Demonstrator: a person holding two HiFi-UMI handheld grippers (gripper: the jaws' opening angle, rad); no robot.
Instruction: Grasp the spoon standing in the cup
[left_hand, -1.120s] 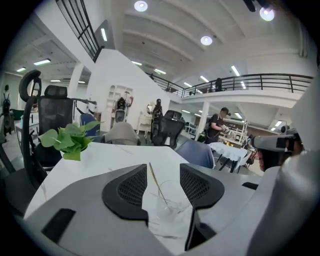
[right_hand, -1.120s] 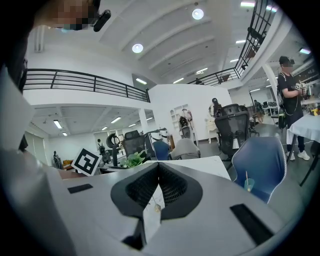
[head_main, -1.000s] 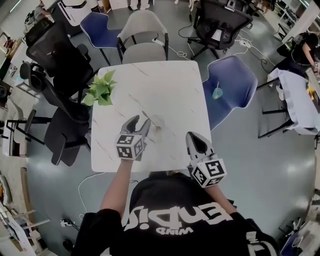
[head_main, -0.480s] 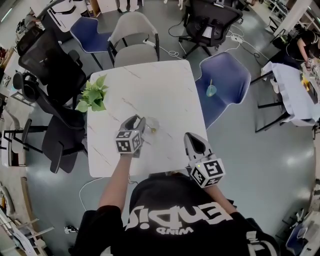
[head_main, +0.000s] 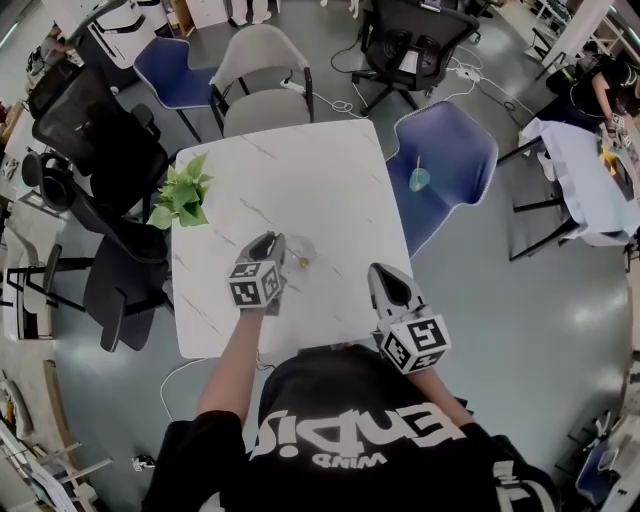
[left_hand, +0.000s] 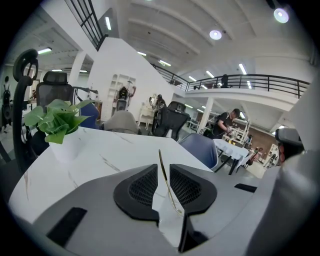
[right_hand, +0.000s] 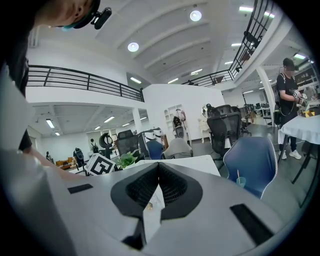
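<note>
A clear cup (head_main: 303, 249) stands on the white marble table (head_main: 300, 165) with a thin gold spoon (head_main: 303, 262) in it. My left gripper (head_main: 272, 243) is right at the cup's left side. In the left gripper view the spoon's handle (left_hand: 161, 162) rises upright between the two black pads, and the cup (left_hand: 168, 216) shows pale below. The left gripper (left_hand: 163, 165) has its jaws closing, with a narrow gap still visible beside the handle. My right gripper (head_main: 388, 280) hovers over the table's near right edge, shut with nothing in it (right_hand: 158, 164).
A potted green plant (head_main: 182, 195) sits at the table's left edge (left_hand: 55, 120). Chairs ring the table: grey at the far side (head_main: 262, 105), blue at the right (head_main: 445, 160) with a small cup and straw on its seat, black at the left.
The left gripper's jaws have narrowed from wide apart to close around the spoon handle at the cup. The right gripper has stayed where it was.
</note>
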